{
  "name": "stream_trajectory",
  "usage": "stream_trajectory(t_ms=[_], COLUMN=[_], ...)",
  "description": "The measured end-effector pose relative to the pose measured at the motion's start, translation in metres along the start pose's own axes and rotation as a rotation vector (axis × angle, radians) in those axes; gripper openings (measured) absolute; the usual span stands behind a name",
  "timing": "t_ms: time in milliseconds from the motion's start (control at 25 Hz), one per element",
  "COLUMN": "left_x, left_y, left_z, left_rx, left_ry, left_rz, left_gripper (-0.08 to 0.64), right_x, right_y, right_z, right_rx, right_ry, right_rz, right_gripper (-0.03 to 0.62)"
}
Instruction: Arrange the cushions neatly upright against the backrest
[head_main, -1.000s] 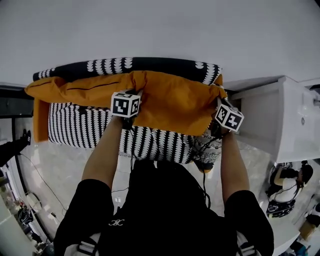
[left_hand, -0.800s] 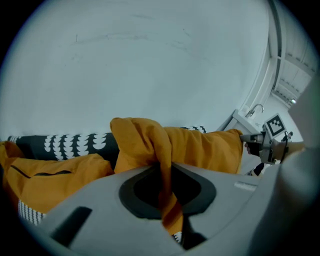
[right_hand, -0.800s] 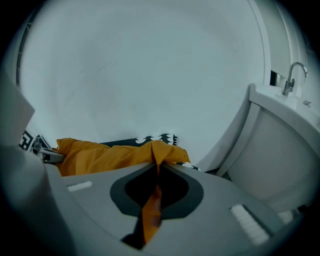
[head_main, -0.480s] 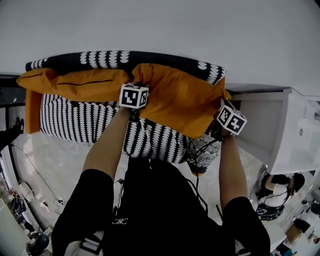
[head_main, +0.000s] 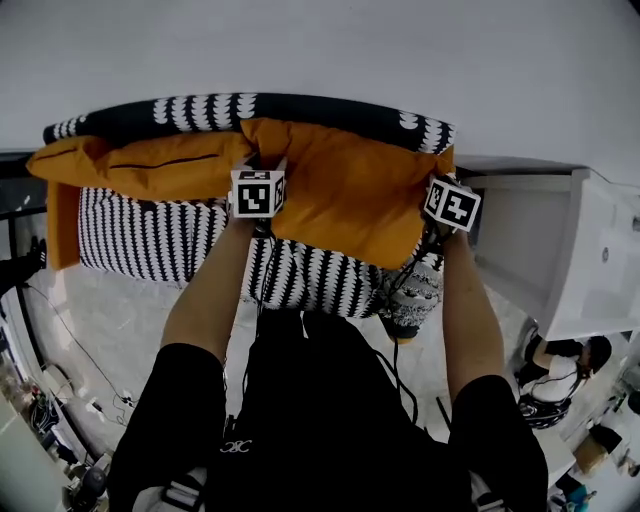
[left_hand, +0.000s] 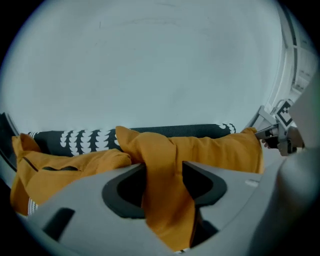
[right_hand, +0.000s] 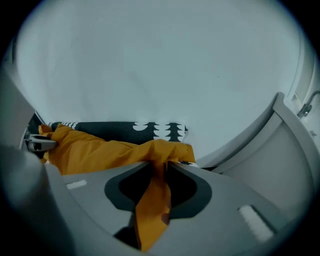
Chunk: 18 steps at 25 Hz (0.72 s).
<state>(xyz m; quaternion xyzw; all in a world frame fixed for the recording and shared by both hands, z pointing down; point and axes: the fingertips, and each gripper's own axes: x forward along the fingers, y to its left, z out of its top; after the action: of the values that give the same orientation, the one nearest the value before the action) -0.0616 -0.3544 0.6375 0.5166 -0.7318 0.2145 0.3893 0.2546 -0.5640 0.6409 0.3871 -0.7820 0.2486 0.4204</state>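
Leant at 12 o'clock against black-and-white patterned sofa backrest (head_main: 320, 108): square orange fabric cushion (head_main: 350, 200). Just parted at left gripper (left_hand: 163, 175) and right gripper (right_hand: 159, 175), top corners lying loose between jaws, apparently to let cushion settle upright.

Orange fabric cushions (head_main: 140, 165) (head_main: 350, 205): two are counted.
Black-and-white patterned sofa (head_main: 160, 245): one is counted.
Grey two-jaw grippers (left_hand: 164, 180) (right_hand: 159, 185): two are counted.

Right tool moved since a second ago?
Yes: the right tool shifted toward the sofa backrest; its jaws have just been opening, orange cushion between them.
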Motion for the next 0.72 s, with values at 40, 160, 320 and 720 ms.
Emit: stream_trajectory(t_ms=[40, 160, 320, 720], left_x=[-0.006, -0.032, -0.072, -0.17], left_y=[0.0, 0.001, -0.002, -0.021], left_z=[0.004, 0.023, 0.042, 0.053], left_rx=[0.014, 0.061, 0.065, -0.016], left_ry=[-0.007, -0.084, -0.173, -0.257], left_rz=[0.0, 0.036, 0.069, -0.042], left_gripper=[0.251, 0.265, 0.178, 0.011], right_x=[-0.003, -0.022, -0.064, -0.182], right_y=[-0.005, -0.018, -0.019, 0.095], right_z=[0.001, 0.006, 0.008, 0.026], right_rx=[-0.009, -0.007, 0.045, 0.025], right_ry=[0.009, -0.023, -0.128, -0.418], right_rz=[-0.035, -0.134, -0.18, 0.038], right_gripper=[0.131, 0.206, 0.109, 0.006])
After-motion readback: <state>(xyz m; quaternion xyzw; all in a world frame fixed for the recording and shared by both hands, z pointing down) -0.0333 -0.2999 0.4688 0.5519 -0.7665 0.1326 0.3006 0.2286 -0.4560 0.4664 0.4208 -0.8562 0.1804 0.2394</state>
